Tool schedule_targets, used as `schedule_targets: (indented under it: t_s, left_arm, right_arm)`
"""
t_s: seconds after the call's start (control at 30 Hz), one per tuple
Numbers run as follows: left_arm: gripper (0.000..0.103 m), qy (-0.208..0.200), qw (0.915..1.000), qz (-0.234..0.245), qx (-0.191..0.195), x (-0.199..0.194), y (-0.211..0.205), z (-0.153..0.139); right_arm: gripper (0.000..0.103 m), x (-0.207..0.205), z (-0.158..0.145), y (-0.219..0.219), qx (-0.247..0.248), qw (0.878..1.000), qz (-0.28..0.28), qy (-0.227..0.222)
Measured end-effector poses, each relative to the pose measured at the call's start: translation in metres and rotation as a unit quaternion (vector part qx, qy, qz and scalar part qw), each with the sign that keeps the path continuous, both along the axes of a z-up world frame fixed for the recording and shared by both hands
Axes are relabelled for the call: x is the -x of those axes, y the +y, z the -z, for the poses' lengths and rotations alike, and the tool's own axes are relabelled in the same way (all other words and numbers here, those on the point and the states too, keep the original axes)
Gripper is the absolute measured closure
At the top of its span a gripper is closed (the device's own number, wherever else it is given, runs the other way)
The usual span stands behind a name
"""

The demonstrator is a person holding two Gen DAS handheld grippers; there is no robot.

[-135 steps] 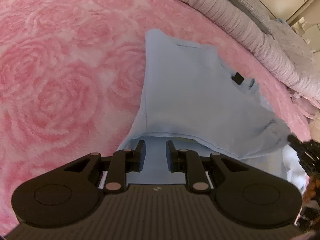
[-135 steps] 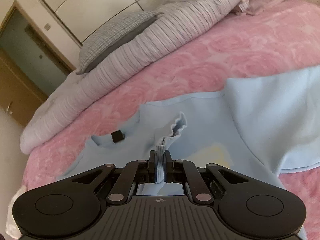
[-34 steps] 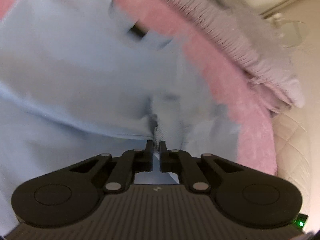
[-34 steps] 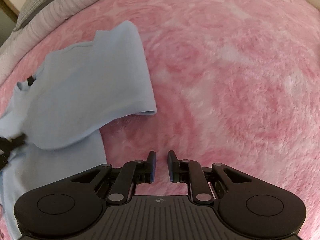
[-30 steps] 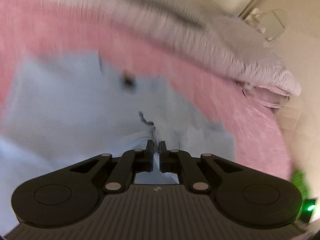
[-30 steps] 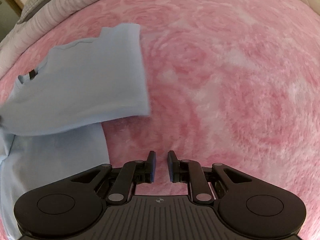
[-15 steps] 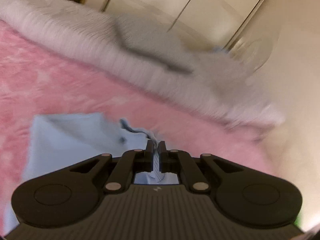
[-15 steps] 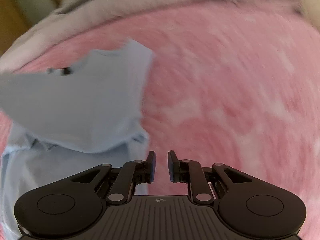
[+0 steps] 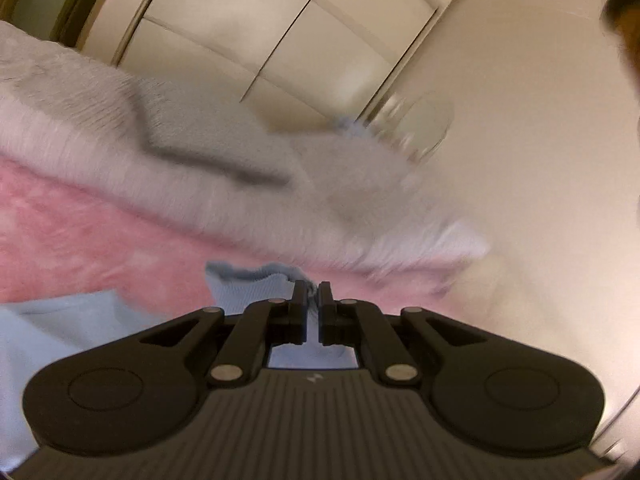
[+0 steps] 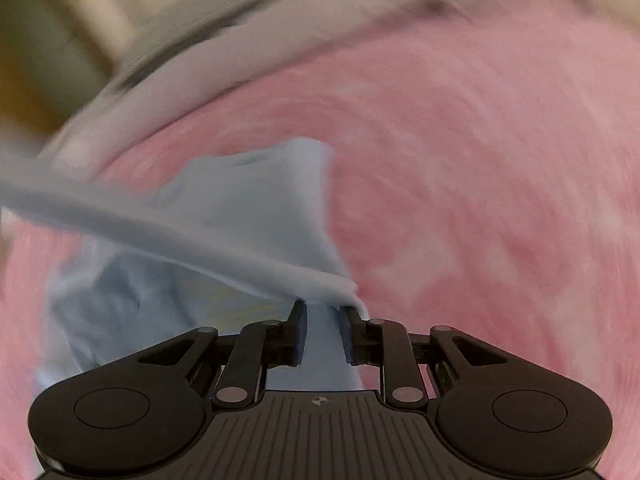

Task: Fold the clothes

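Left gripper [image 9: 312, 294] pinched nearly closed on a ribbed edge of the light blue shirt [image 9: 256, 286], lifted above the pink blanket [image 9: 80, 236]. Right gripper [image 10: 323, 312] parted, shirt [image 10: 256, 208] cloth lying between its fingers, whether gripped unclear through the blur. Farther off, a grey quilt [image 9: 100, 128] heaped along the blanket's edge, pale cupboard doors [image 9: 280, 24] behind.

Motion blur smears the grey quilt [image 9: 224, 200] and pink blanket [image 10: 480, 160]. The light-blue shirt [image 10: 256, 208] runs off the left edge; its folds are indistinct.
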State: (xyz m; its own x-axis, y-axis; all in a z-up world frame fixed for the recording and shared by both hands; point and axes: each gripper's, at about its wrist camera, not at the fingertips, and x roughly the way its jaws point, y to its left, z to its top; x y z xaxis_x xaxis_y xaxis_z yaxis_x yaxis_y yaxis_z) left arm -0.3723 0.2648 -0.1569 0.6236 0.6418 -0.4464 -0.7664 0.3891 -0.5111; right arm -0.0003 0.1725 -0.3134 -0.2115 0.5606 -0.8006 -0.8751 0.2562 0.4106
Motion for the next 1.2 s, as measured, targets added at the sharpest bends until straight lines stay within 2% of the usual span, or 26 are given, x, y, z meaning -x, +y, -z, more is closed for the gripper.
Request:
schedule_targets:
  t_s: [0.03, 0.13, 0.23, 0.37, 0.4, 0.5, 0.57, 0.6, 0.63, 0.67, 0.7, 0.73, 0.8, 0.9, 0.97, 1.07, 1.2]
  left_arm:
    - [0.101, 0.017, 0.9998, -0.004, 0.014, 0.004, 0.000, 0.010]
    - [0.101, 0.003, 0.9986, -0.019, 0.050, 0.011, 0.003, 0.030]
    - [0.101, -0.006, 0.9994, 0.000, 0.034, -0.002, 0.010, 0.029]
    - [0.101, -0.030, 0.9992, 0.023, 0.013, -0.019, 0.023, 0.018]
    - [0.101, -0.038, 0.9989, 0.027, 0.011, -0.025, 0.027, 0.014]
    - [0.101, -0.076, 0.9956, 0.054, 0.010, -0.052, 0.028, 0.005]
    - [0.101, -0.075, 0.9949, 0.067, 0.007, -0.068, 0.027, 0.002]
    - [0.101, -0.069, 0.9951, 0.068, 0.018, -0.073, 0.028, 0.004]
    - [0.101, -0.058, 0.9956, 0.064, 0.036, -0.077, 0.028, 0.009]
    - [0.100, -0.040, 0.9954, 0.060, 0.063, -0.080, 0.029, 0.017]
    - [0.098, -0.013, 0.9930, 0.060, 0.101, -0.083, 0.030, 0.029]
    - [0.095, 0.014, 0.9879, 0.063, 0.141, -0.086, 0.031, 0.042]
    - [0.093, 0.071, 0.9716, 0.070, 0.215, -0.086, 0.026, 0.072]
    - [0.093, 0.107, 0.9619, 0.064, 0.243, -0.075, 0.009, 0.090]
    - [0.093, 0.117, 0.9636, 0.042, 0.237, -0.061, -0.003, 0.089]
    - [0.093, 0.133, 0.9610, 0.010, 0.242, -0.037, -0.016, 0.083]
    - [0.093, 0.148, 0.9544, -0.031, 0.257, -0.006, -0.027, 0.084]
  right_arm:
    - [0.081, -0.005, 0.003, -0.002, 0.018, 1.000, 0.004, 0.010]
    - [0.081, -0.009, 0.008, -0.012, 0.044, 0.999, 0.010, 0.026]
    - [0.081, -0.002, 0.014, -0.016, 0.070, 0.992, 0.015, 0.105]
    - [0.080, 0.007, 0.015, -0.014, 0.079, 0.987, 0.039, 0.137]
    - [0.080, 0.009, 0.011, -0.014, 0.075, 0.989, 0.030, 0.125]
    - [0.079, 0.014, -0.012, -0.017, 0.050, 0.997, -0.027, 0.051]
    - [0.078, 0.018, -0.027, -0.019, 0.033, 0.997, -0.064, 0.001]
    - [0.076, 0.020, -0.035, -0.021, 0.024, 0.996, -0.083, -0.024]
    - [0.066, 0.022, -0.043, -0.022, 0.016, 0.993, -0.102, -0.048]
    - [0.051, 0.025, -0.050, -0.024, 0.002, 0.990, -0.123, -0.070]
    - [0.044, 0.028, -0.053, -0.026, -0.010, 0.987, -0.138, -0.078]
    - [0.038, 0.031, -0.055, -0.027, -0.018, 0.986, -0.148, -0.078]
    - [0.038, 0.040, -0.055, -0.026, -0.034, 0.982, -0.172, -0.077]
    - [0.038, 0.067, -0.047, -0.013, -0.054, 0.972, -0.217, -0.069]
    - [0.038, 0.085, -0.043, -0.003, -0.069, 0.967, -0.239, -0.062]
    - [0.038, 0.111, -0.040, 0.013, -0.095, 0.964, -0.245, -0.047]
    - [0.038, 0.134, -0.040, 0.038, -0.117, 0.966, -0.227, -0.036]
